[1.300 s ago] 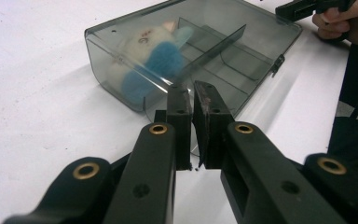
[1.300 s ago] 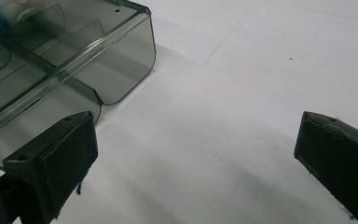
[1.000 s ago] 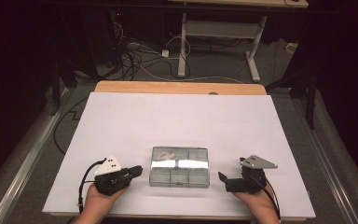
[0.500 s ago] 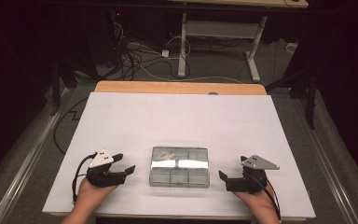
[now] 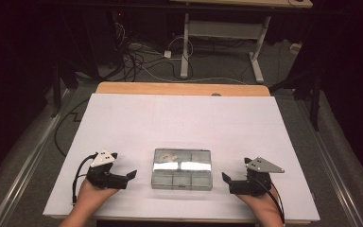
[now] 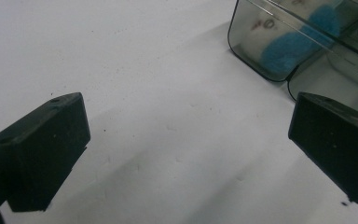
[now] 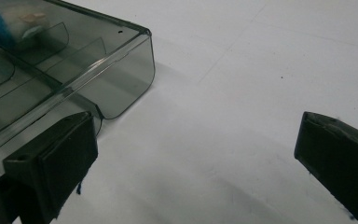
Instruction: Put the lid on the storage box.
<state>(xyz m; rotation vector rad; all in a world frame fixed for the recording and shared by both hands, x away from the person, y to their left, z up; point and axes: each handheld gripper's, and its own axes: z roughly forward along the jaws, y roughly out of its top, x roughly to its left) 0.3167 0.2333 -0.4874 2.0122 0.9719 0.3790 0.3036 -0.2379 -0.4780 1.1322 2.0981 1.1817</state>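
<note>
A clear, smoke-tinted compartment box (image 5: 182,169) lies flat near the front middle of the white table (image 5: 179,118). Inside one compartment are a blue fuzzy piece (image 6: 284,51) and a white item (image 5: 170,155). My left gripper (image 5: 125,165) rests on the table just left of the box and apart from it. Its jaws have just been opening and now stand wide, with bare table between them (image 6: 186,149). My right gripper (image 5: 235,169) lies to the right of the box, open. In the right gripper view (image 7: 196,158) one jaw sits beside the box's corner (image 7: 126,88), with nothing between the jaws.
A wooden strip (image 5: 179,88) borders the table's far edge. Beyond it, cables (image 5: 142,61) lie on the dark floor beside a white desk frame (image 5: 217,33). Both of the person's hands rest at the table's front edge.
The left gripper has drawn back to the left from the box's side and its jaws have opened wide. The right gripper and the box have stayed put.
</note>
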